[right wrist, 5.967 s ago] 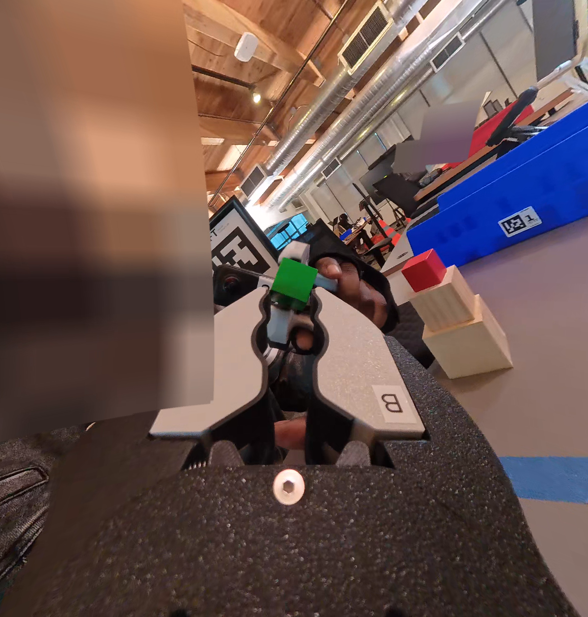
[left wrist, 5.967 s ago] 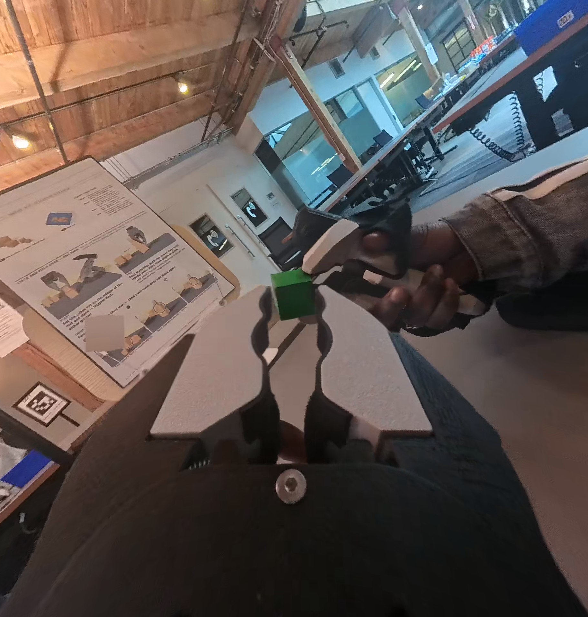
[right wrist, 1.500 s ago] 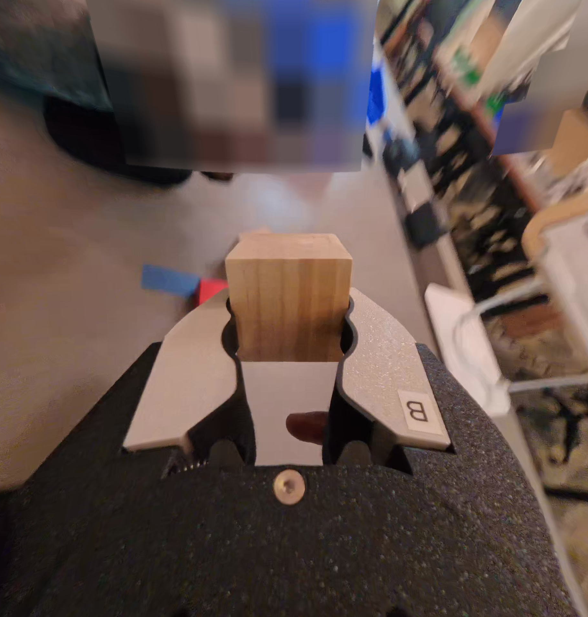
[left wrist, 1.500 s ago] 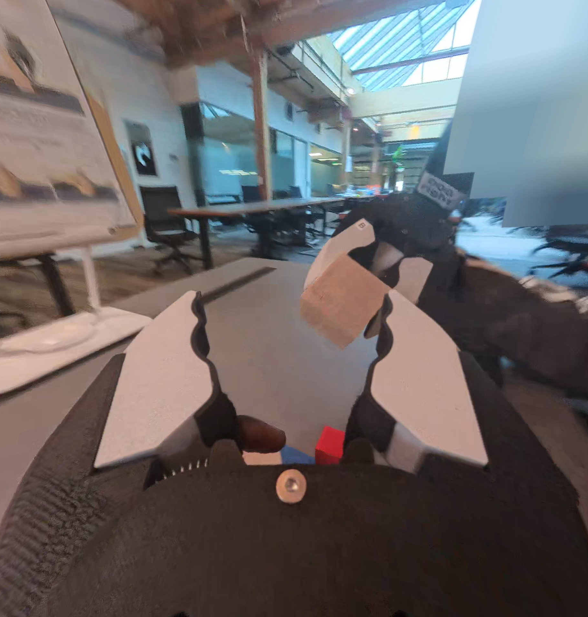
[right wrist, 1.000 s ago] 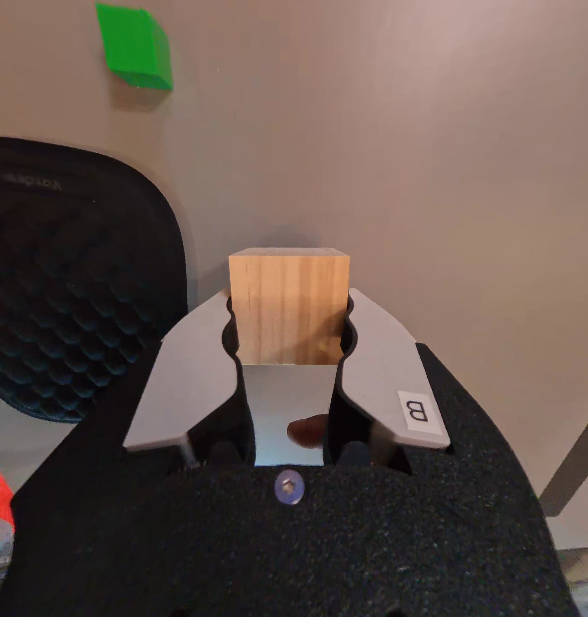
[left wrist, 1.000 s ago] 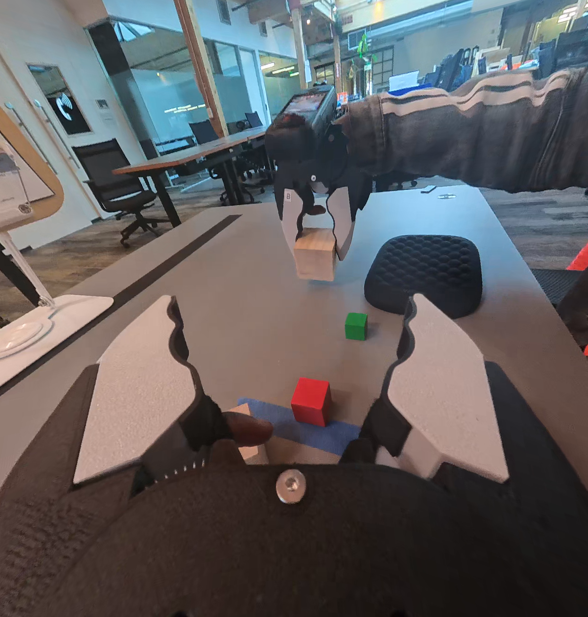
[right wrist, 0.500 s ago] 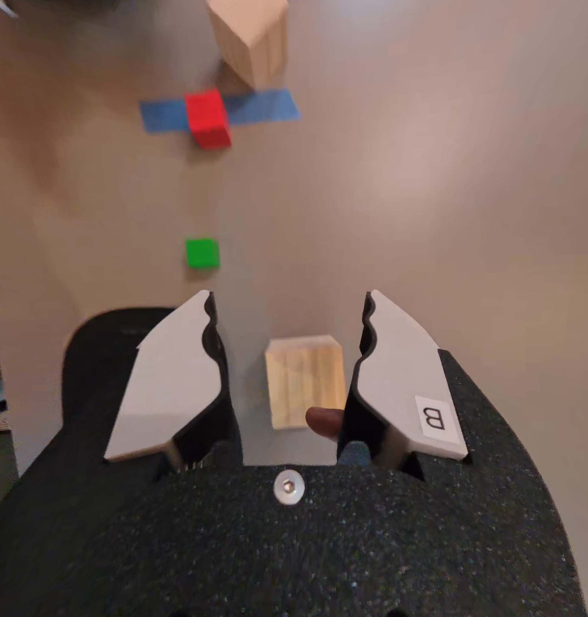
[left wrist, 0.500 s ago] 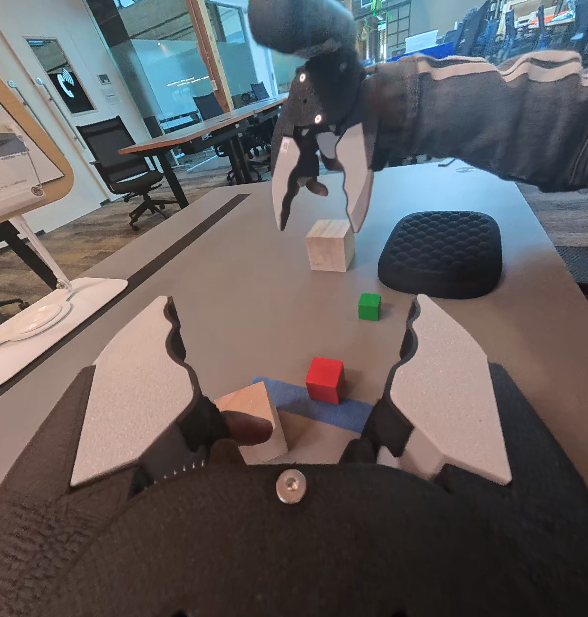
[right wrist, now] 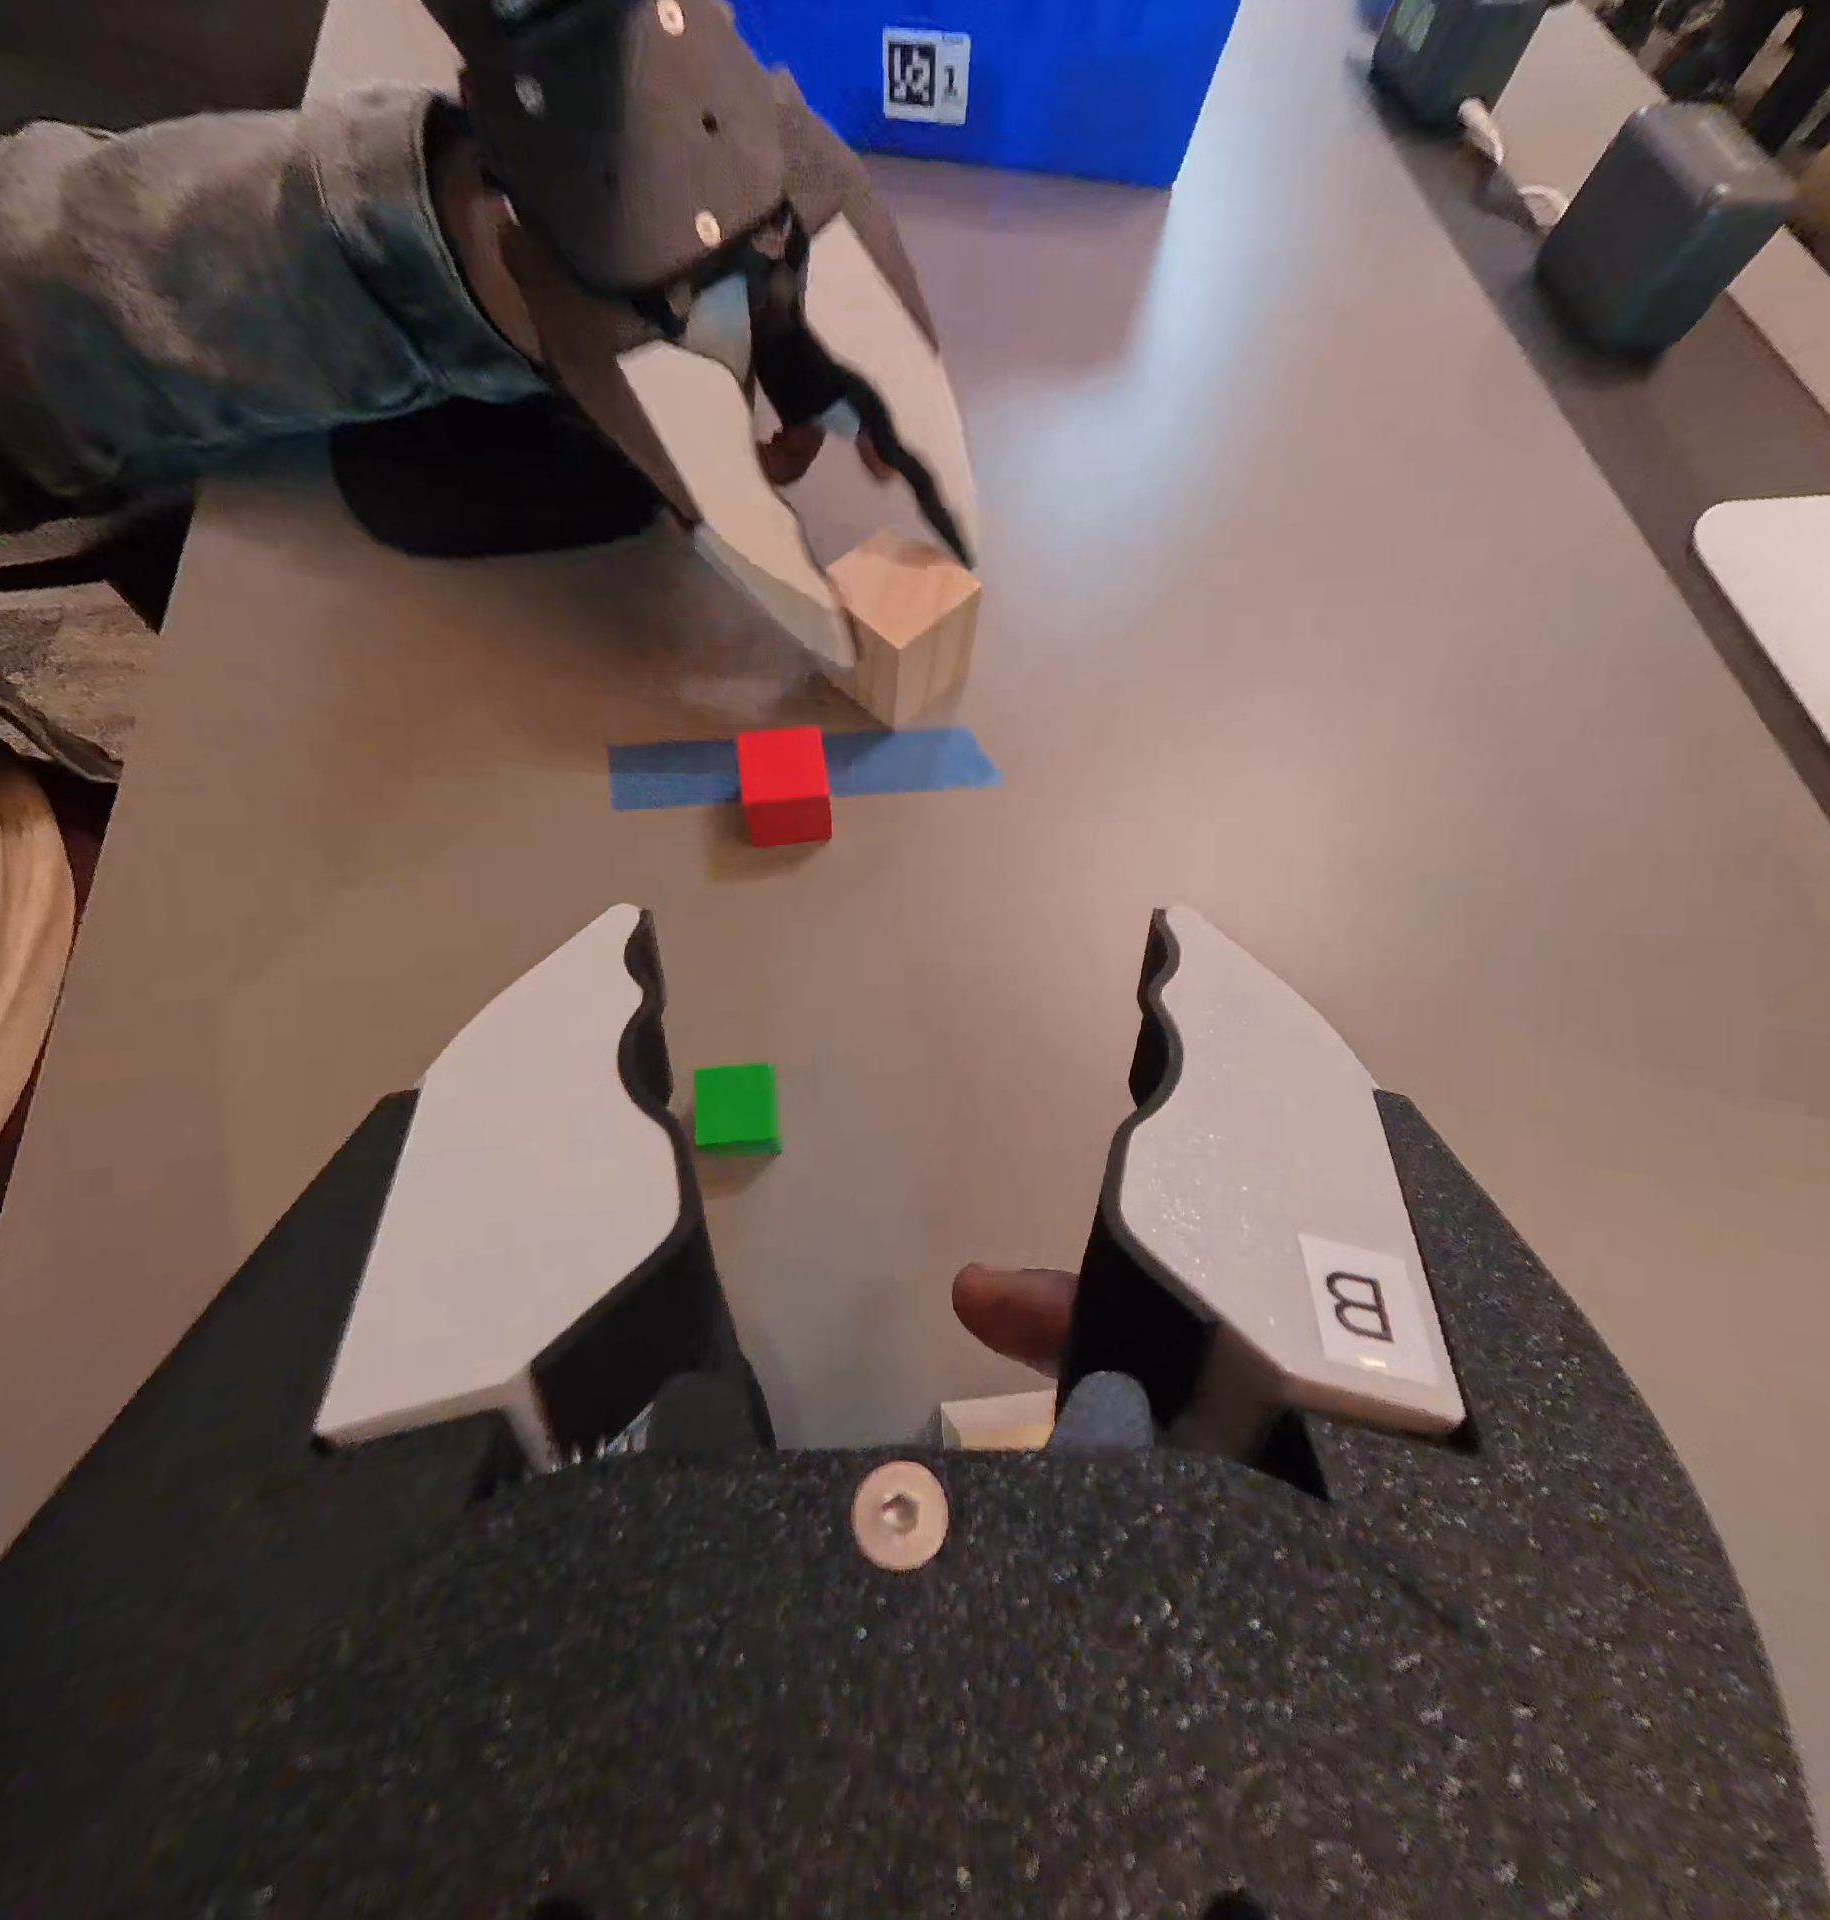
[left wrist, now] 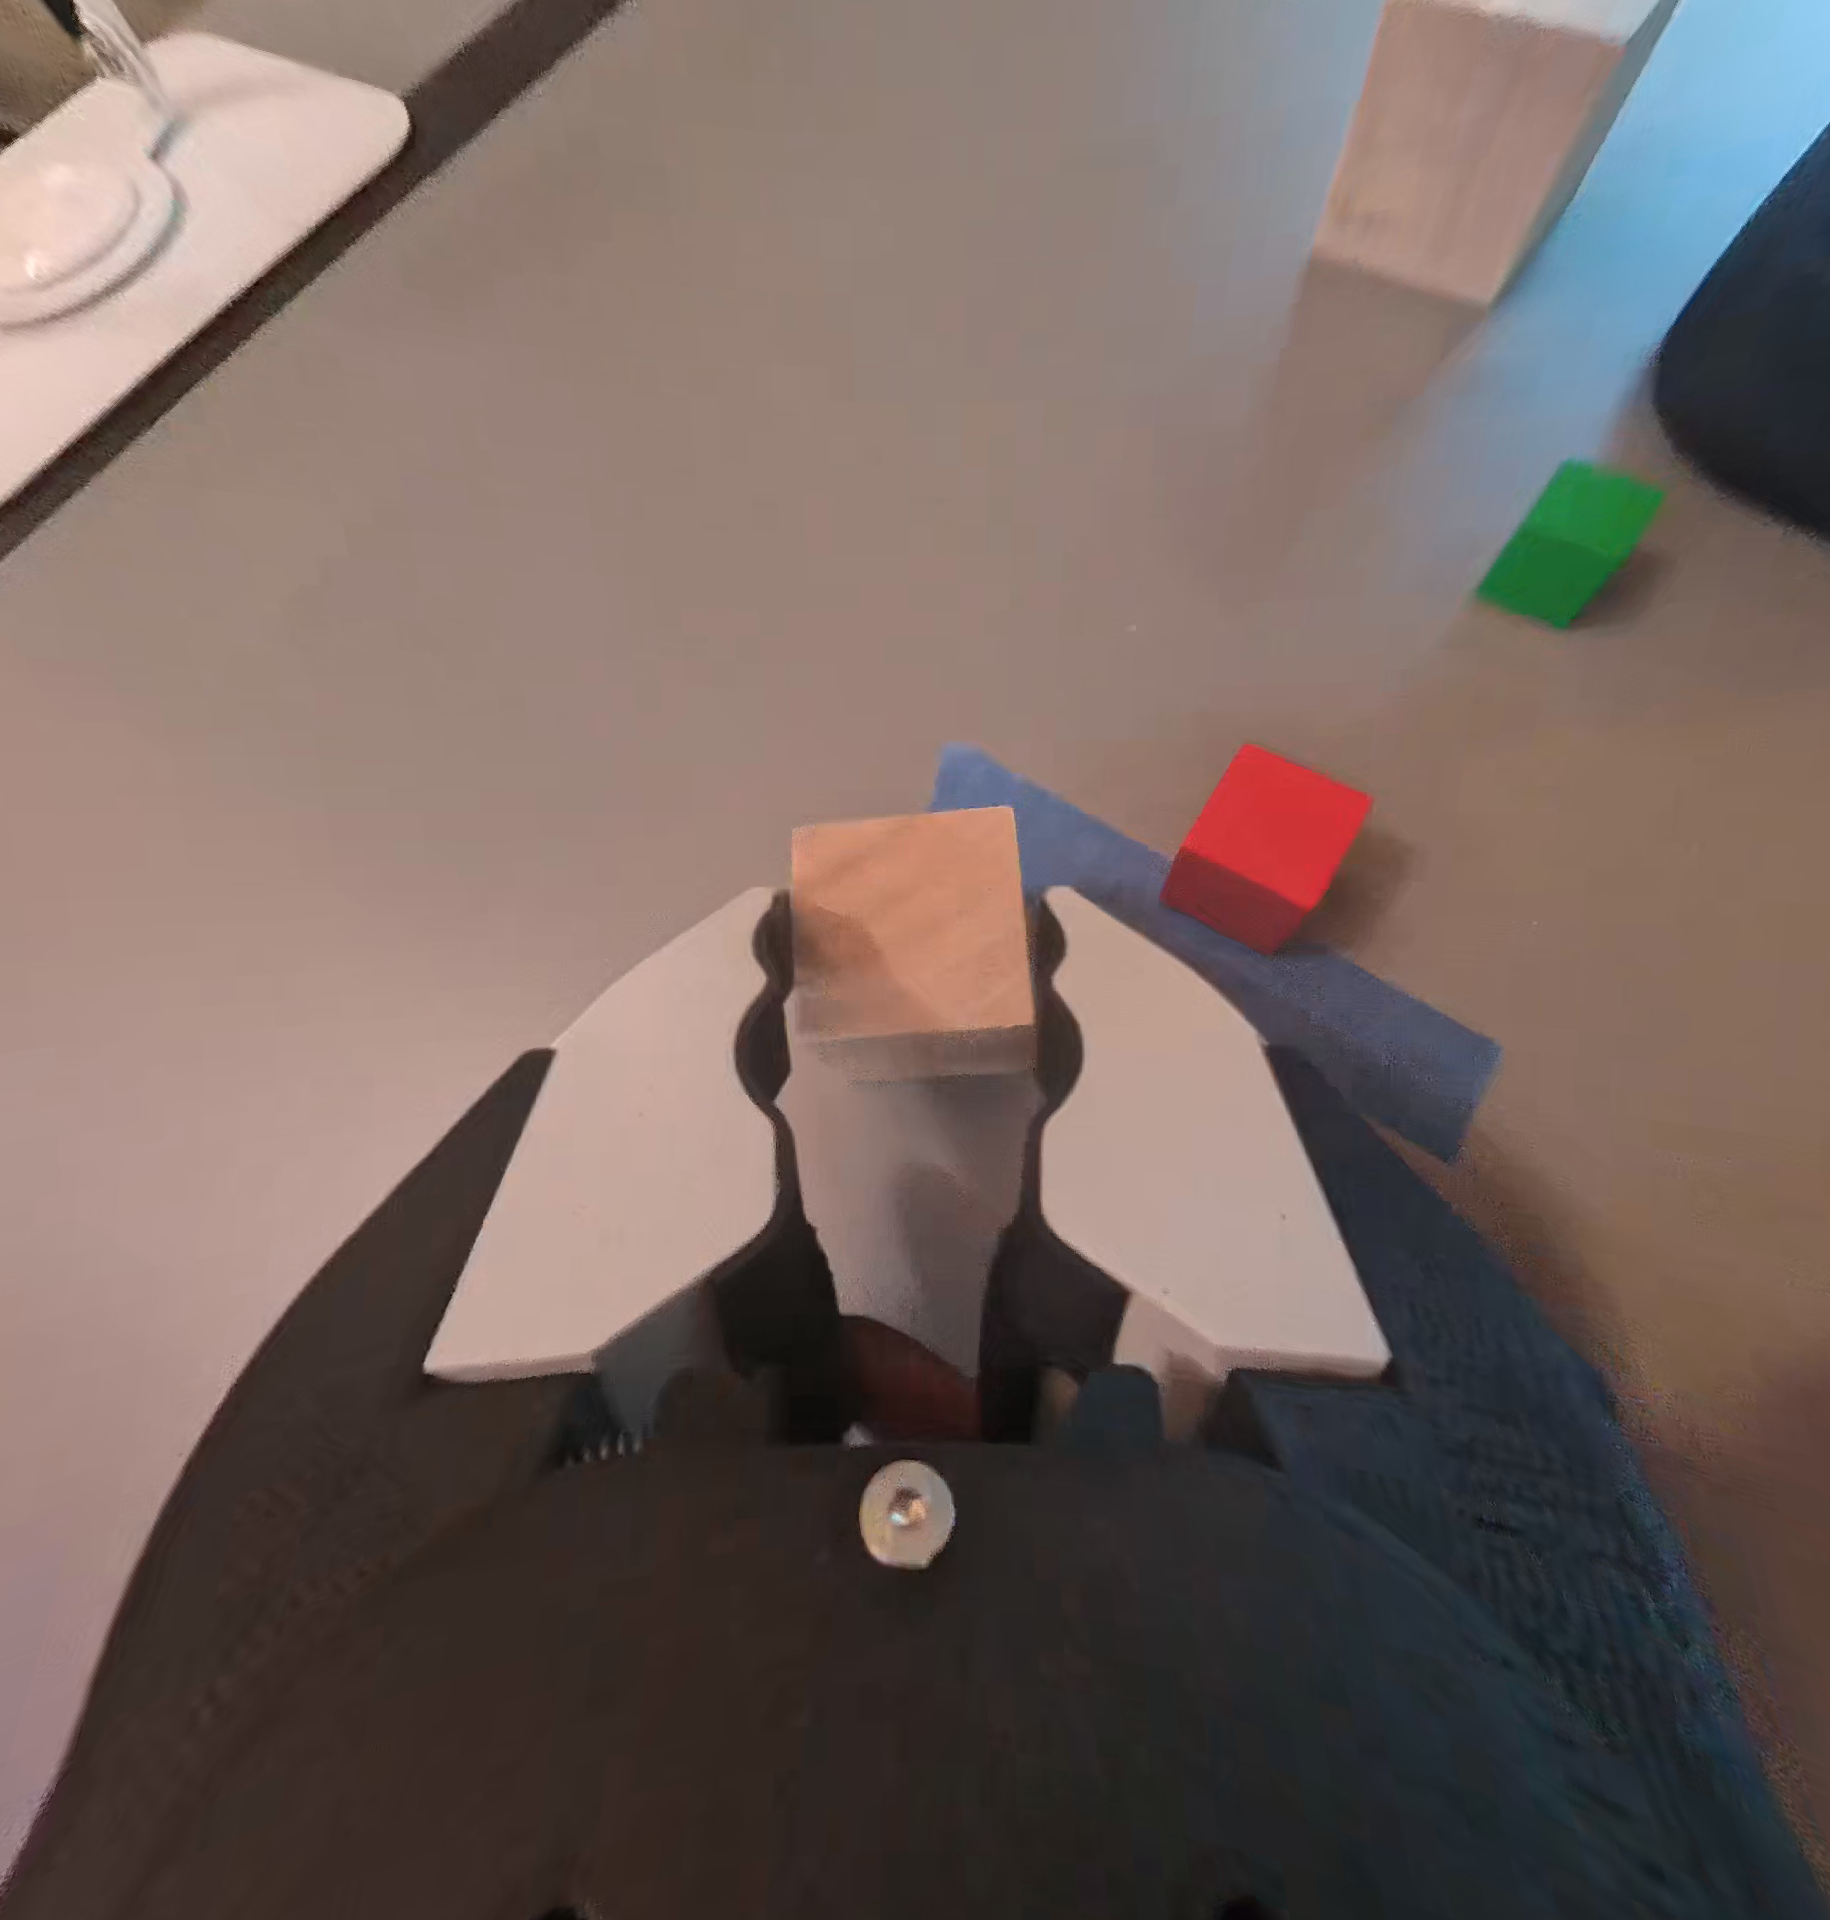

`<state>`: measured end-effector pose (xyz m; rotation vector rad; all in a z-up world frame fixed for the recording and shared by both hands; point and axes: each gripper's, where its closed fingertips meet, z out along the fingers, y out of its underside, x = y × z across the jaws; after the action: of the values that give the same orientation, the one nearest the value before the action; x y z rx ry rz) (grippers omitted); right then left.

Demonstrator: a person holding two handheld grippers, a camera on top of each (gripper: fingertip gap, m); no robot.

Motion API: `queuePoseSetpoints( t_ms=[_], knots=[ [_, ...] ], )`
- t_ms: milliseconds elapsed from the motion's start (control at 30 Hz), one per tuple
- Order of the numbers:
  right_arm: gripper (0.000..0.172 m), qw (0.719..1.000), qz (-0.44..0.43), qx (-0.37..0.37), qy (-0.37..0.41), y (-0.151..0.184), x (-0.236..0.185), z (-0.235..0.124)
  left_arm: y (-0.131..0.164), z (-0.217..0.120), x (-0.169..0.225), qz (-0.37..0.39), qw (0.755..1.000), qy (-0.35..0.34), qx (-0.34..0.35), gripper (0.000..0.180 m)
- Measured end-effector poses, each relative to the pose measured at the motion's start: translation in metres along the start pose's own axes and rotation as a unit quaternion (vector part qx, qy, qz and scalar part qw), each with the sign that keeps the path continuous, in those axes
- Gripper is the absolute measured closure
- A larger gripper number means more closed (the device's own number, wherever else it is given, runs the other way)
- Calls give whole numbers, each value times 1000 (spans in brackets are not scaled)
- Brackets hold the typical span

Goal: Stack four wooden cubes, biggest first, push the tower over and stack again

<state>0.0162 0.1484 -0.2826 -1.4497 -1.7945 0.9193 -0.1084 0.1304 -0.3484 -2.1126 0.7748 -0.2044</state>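
In the left wrist view my left gripper (left wrist: 911, 914) is shut on a mid-sized plain wooden cube (left wrist: 906, 920), with both pads against its sides. The right wrist view shows the same gripper (right wrist: 900, 597) astride that cube (right wrist: 916, 634), which sits on the grey table beside a blue tape strip (right wrist: 911, 758). A red cube (left wrist: 1269, 842) lies on the tape. A small green cube (left wrist: 1571, 545) lies farther off. The biggest wooden cube (left wrist: 1462, 145) stands alone at the far right. My right gripper (right wrist: 895, 935) is open and empty above the table, the green cube (right wrist: 736, 1107) by its left finger.
A black cushioned pad (left wrist: 1784, 364) lies at the right edge. A white stand base (left wrist: 163, 208) sits at the far left. In the right wrist view a blue box (right wrist: 1046, 94) and a dark grey container (right wrist: 1659, 229) stand at the back. Some 15 cm of space lies between my two pairs of fingers. The white stand base (left wrist: 163, 208) is about equally far from each gripper, around 40 cm.
My right gripper set the biggest cube on the table, opened and drew back. My left gripper, wide open before, came down and shut on the mid-sized wooden cube.
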Motion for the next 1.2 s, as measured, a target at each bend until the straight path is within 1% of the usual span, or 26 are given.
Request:
queuePoseSetpoints(
  t_ms=[67, 100, 133, 167, 200, 233, 267, 300, 333, 367, 400, 500, 533, 567, 600, 633, 667, 700, 733, 800, 833, 867, 933, 1033, 1100, 1200],
  knots=[
    [86, 1000, -7, 28, 3, -8, -2, 1, 0, 0, -6, -21, 1000, -17, -4, 137],
    [87, 999, -11, 52, 7, -14, -3, 2, -3, -3, -12, -44, 999, -25, 11, 137],
    [88, 996, -19, 85, 15, -23, -3, 4, -12, -10, -16, -79, 995, -20, 50, 137],
    [89, 991, -30, 123, 33, -33, -3, 6, -28, -19, -18, -140, 984, 3, 113, 137],
    [89, 983, -45, 166, 65, -46, 0, 8, -47, -32, -18, -223, 955, 53, 188, 137],
    [88, 970, -68, 213, 98, -58, 1, 8, -65, -45, -15, -306, 908, 126, 257, 137],
    [88, 954, -100, 252, 128, -70, -2, 9, -78, -56, -11, -374, 853, 200, 304, 137],
    [90, 939, -134, 274, 160, -78, -6, 10, -85, -63, -6, -422, 804, 262, 326, 137],
    [91, 929, -168, 272, 186, -83, -9, 14, -90, -66, 0, -451, 769, 309, 332, 137],
    [93, 923, -197, 258, 205, -87, -12, 19, -93, -67, 6, -466, 745, 341, 334, 137],
    [93, 920, -217, 247, 215, -89, -16, 25, -96, -67, 12, -474, 731, 360, 333, 137],
    [97, 919, -230, 239, 212, -96, -26, 42, -103, -67, 24, -477, 711, 393, 335, 137],
    [100, 921, -233, 226, 213, -95, -26, 48, -105, -70, 26, -479, 701, 404, 339, 137],
    [116, 922, -240, 213, 218, -93, -25, 51, -106, -72, 27, -478, 695, 411, 345, 137],
    [127, 920, -247, 207, 224, -92, -24, 51, -106, -73, 26, -472, 698, 410, 349, 137],
    [128, 921, -247, 205, 221, -92, -25, 50, -107, -75, 29, -449, 715, 408, 348, 137],
    [128, 925, -242, 202, 211, -92, -27, 47, -107, -77, 34, -411, 741, 402, 347, 136],
    [128, 931, -234, 198, 197, -91, -28, 42, -108, -82, 40, -356, 773, 391, 349, 131],
    [128, 940, -225, 187, 174, -88, -29, 36, -107, -84, 45, -292, 814, 366, 345, 118],
    [129, 962, -203, 127, 130, -75, -25, 17, -95, -77, 48, -136, 900, 262, 321, 93],
    [128, 974, -189, 73, 100, -62, -21, 6, -88, -72, 45, -64, 927, 202, 310, 80],
    [128, 984, -166, 3, 61, -45, -19, -6, -83, -69, 43, -12, 939, 159, 306, 77],
    [129, 984, -105, -146, -15, -10, -15, -39, -74, -63, 48, 35, 945, 152, 289, 77],
    [128, 942, -58, -323, -64, 28, -1, -82, -73, -60, 54, 30, 941, 176, 288, 77],
    [128, 912, -63, -397, -80, 46, 8, -95, -70, -55, 51, 41, 946, 160, 279, 77],
    [128, 894, -54, -435, -92, 63, 17, -92, -68, -53, 54, 45, 947, 164, 273, 77]
  ],
)
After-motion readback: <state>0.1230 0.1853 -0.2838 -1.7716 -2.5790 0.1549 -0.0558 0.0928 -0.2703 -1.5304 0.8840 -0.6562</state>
